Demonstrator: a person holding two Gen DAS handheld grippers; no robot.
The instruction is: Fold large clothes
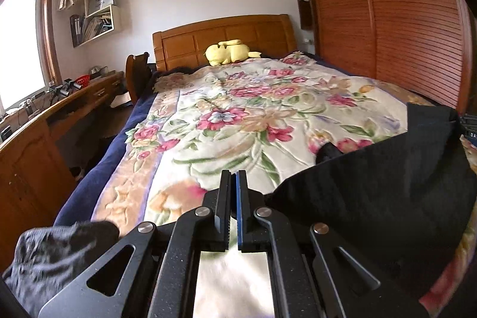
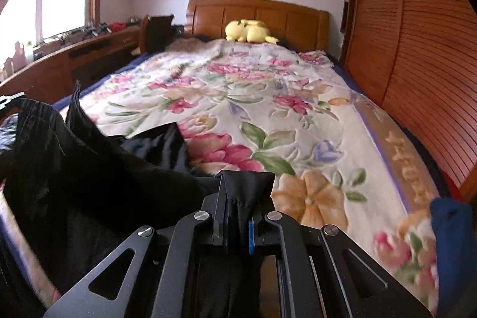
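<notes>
A large black garment (image 1: pixel 372 189) lies on the near end of the floral blanket (image 1: pixel 238 109), spreading to the right in the left wrist view and to the left in the right wrist view (image 2: pixel 74 169). My left gripper (image 1: pixel 233 178) is shut with nothing between its fingers, just left of the garment's edge. My right gripper (image 2: pixel 241 181) is shut on a fold of the black garment, whose cloth sticks up between the fingers. A dark grey piece of cloth (image 1: pixel 53 255) bunches at the lower left of the left wrist view.
A yellow plush toy (image 1: pixel 228 51) lies by the wooden headboard (image 1: pixel 223 35). A wooden slatted wardrobe (image 1: pixel 387 14) runs along the bed's right side. A wooden desk (image 1: pixel 35 133) with clutter stands to the left under the window. A blue cloth (image 2: pixel 453 243) sits at the lower right.
</notes>
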